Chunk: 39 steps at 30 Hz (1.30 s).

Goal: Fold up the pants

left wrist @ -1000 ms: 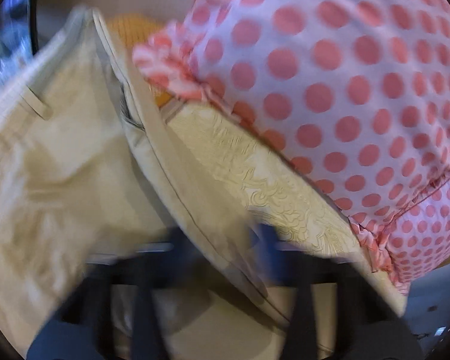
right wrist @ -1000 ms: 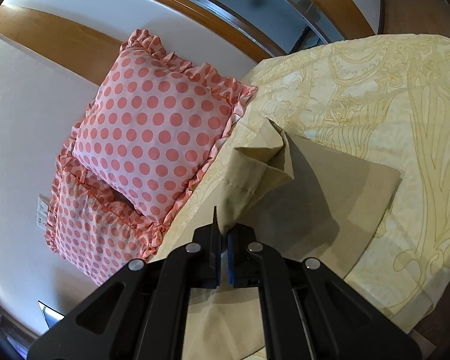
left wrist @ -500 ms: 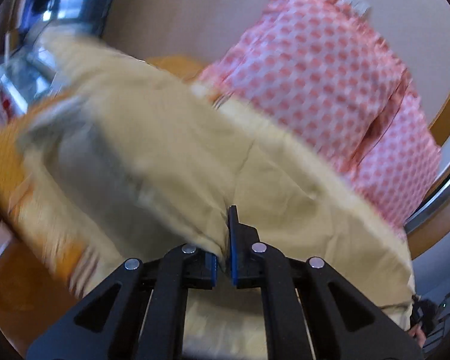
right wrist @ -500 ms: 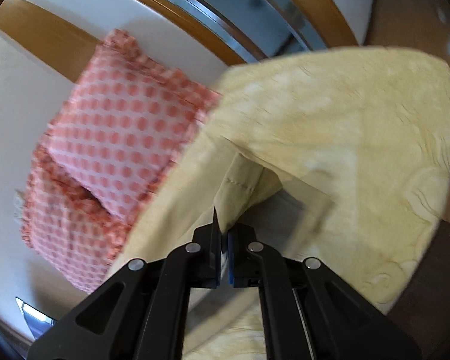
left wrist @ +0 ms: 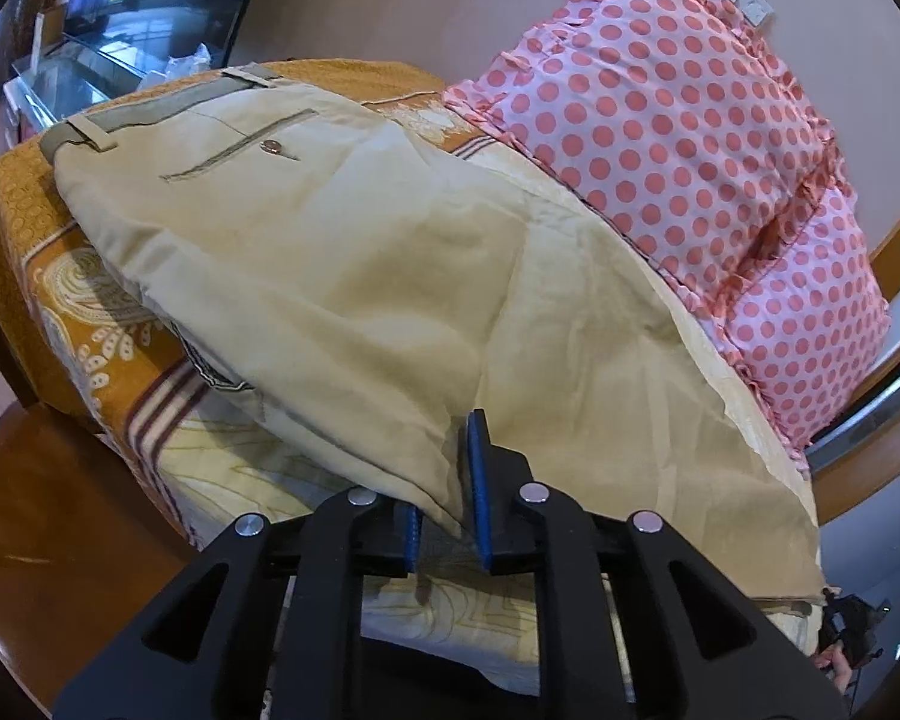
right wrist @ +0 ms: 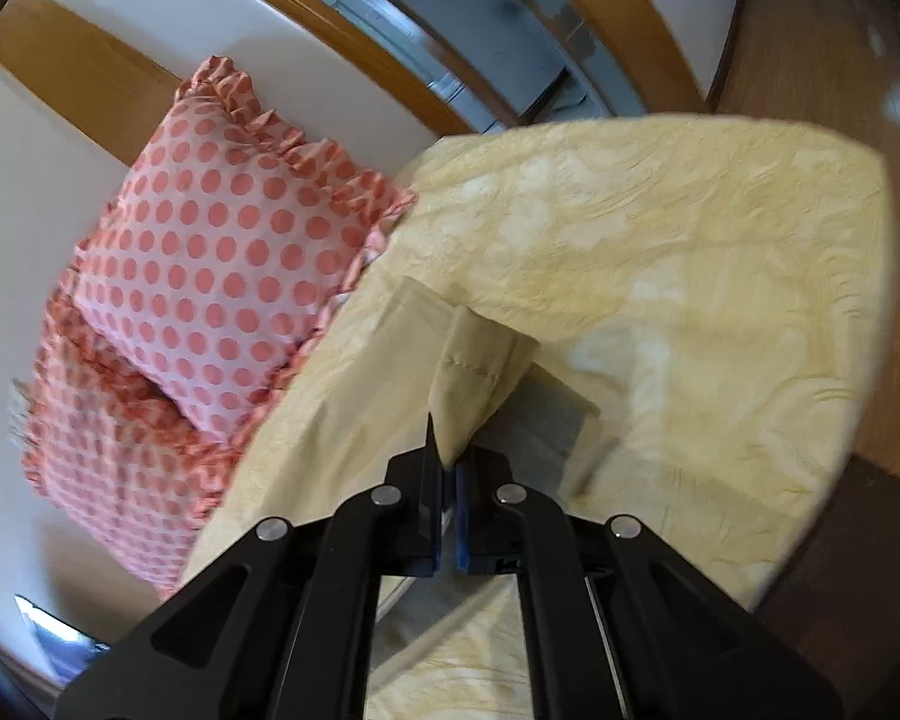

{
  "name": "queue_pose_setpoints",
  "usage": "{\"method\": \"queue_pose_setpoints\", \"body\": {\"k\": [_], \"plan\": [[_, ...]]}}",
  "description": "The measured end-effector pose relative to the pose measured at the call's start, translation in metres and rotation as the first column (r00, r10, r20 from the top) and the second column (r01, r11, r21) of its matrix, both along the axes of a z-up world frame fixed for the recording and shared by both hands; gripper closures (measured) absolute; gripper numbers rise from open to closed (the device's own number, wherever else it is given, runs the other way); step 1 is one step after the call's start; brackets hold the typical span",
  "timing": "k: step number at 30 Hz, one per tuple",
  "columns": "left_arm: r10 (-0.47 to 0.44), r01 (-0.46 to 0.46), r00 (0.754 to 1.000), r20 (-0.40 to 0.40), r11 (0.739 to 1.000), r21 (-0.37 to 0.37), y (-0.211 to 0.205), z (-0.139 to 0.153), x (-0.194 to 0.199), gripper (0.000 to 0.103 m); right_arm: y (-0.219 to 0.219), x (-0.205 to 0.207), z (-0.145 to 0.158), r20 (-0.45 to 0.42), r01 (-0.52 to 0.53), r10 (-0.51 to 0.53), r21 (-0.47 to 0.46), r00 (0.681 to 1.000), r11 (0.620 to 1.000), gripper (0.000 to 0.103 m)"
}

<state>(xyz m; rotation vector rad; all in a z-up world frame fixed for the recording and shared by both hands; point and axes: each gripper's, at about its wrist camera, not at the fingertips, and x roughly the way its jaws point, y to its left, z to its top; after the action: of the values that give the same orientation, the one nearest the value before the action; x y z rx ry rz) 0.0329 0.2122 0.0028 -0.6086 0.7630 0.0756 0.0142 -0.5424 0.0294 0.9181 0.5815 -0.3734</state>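
Observation:
Beige pants (left wrist: 390, 276) lie spread on the bed, waistband and buttoned back pocket at the far left. My left gripper (left wrist: 444, 498) sits at the near edge of the pants; its blue pads stand apart with a fold of the cloth lying loosely between them. In the right wrist view my right gripper (right wrist: 445, 474) is shut on the hem of the pants leg (right wrist: 474, 372) and holds it lifted above the bed. The right gripper also shows small at the lower right of the left wrist view (left wrist: 846, 636).
The bed has a pale yellow patterned spread (right wrist: 660, 276) and an orange blanket (left wrist: 60, 276) at its left end. Two pink polka-dot pillows (left wrist: 690, 120) lean on the wall behind. A wooden floor (left wrist: 42, 540) lies beyond the bed edges.
The left gripper has swung back from the pillows to the pants' near edge, and its jaws have parted from shut. The right gripper has kept hold of the hem and lifted higher.

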Motion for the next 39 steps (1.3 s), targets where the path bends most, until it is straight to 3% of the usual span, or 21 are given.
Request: {"method": "queue_pose_setpoints", "body": {"k": [3,7,9,11,12,13,14,16,18,20,23,25,27,29,32,36,38,39], "plan": [[-0.019,0.019,1.0,0.01,1.0,0.003,0.001,0.0,-0.002,0.088,-0.001,-0.011,-0.019,-0.023,0.018,-0.017,0.041,1.0,0.999,0.1],[-0.048,0.048,0.999,0.008,0.999,0.01,0.003,0.001,0.0,0.088,0.01,-0.012,-0.012,-0.062,0.004,-0.007,-0.047,0.998,0.999,0.098],[-0.069,0.069,0.998,0.006,0.998,0.006,0.005,0.001,-0.002,0.088,0.013,-0.017,-0.007,-0.078,0.019,-0.025,-0.073,0.997,0.997,0.088],[-0.09,0.09,0.996,0.007,0.996,-0.003,0.009,0.003,-0.009,0.082,0.012,-0.031,0.003,-0.063,0.08,-0.088,-0.118,0.994,0.99,0.048],[-0.096,0.096,0.995,0.01,0.995,-0.004,0.01,0.004,-0.014,0.08,0.011,-0.035,0.007,-0.047,0.103,-0.111,-0.145,0.993,0.984,0.047],[-0.097,0.097,0.995,0.013,0.995,0.003,0.013,0.006,-0.02,0.068,0.008,-0.038,0.01,-0.04,0.118,-0.127,-0.17,0.991,0.978,0.047],[-0.07,0.07,0.998,-0.001,0.997,0.034,0.017,0.008,-0.026,0.038,0.004,-0.038,0.009,-0.045,0.121,-0.13,-0.165,0.99,0.979,0.048],[0.005,-0.007,1.0,0.017,0.994,0.105,0.028,0.017,-0.042,0.021,-0.003,-0.035,0.002,-0.053,0.109,-0.116,-0.119,0.992,0.987,0.058],[0.05,-0.056,0.998,0.05,0.989,0.134,0.038,0.026,-0.053,0.021,-0.004,-0.029,-0.006,-0.062,0.096,-0.102,-0.095,0.993,0.991,0.062],[0.094,-0.107,0.991,0.094,0.984,0.14,0.047,0.034,-0.06,0.021,0.001,-0.026,-0.005,-0.072,0.095,-0.106,-0.138,0.992,0.986,0.063],[0.088,-0.107,0.989,0.117,0.981,0.159,0.047,0.04,-0.051,0.021,0.007,-0.021,-0.005,-0.067,0.084,-0.095,-0.146,0.993,0.986,0.07],[0.065,-0.084,0.991,0.117,0.982,0.167,0.042,0.04,-0.039,0.021,0.012,-0.018,0.011,-0.074,0.106,-0.129,-0.251,0.989,0.962,0.073],[0.044,-0.063,0.993,0.112,0.983,0.173,0.039,0.037,-0.03,0.021,0.015,-0.004,0.034,-0.056,0.069,-0.096,-0.366,0.994,0.928,0.069],[0.017,-0.036,0.994,0.104,0.982,0.185,0.033,0.033,-0.02,0.021,0.012,0.032,0.052,-0.077,-0.063,0.033,-0.428,0.996,0.901,0.04],[-0.009,-0.012,0.996,0.094,0.973,0.23,0.02,0.029,-0.01,0.021,-0.001,0.093,0.051,-0.191,-0.25,0.186,-0.408,0.964,0.878,0.042],[-0.026,0.002,0.996,0.088,0.966,0.258,0.01,0.026,-0.004,0.02,-0.018,0.145,0.029,-0.309,-0.365,0.269,-0.316,0.912,0.876,0.042],[-0.033,0.009,0.996,0.087,0.963,0.268,0.006,0.025,-0.002,0.02,-0.021,0.157,0.018,-0.325,-0.401,0.311,-0.264,0.893,0.877,0.042],[-0.04,0.015,0.996,0.084,0.962,0.274,0.004,0.025,-0.001,0.02,-0.018,0.161,0.014,-0.341,-0.421,0.325,-0.262,0.882,0.868,0.052]]}}
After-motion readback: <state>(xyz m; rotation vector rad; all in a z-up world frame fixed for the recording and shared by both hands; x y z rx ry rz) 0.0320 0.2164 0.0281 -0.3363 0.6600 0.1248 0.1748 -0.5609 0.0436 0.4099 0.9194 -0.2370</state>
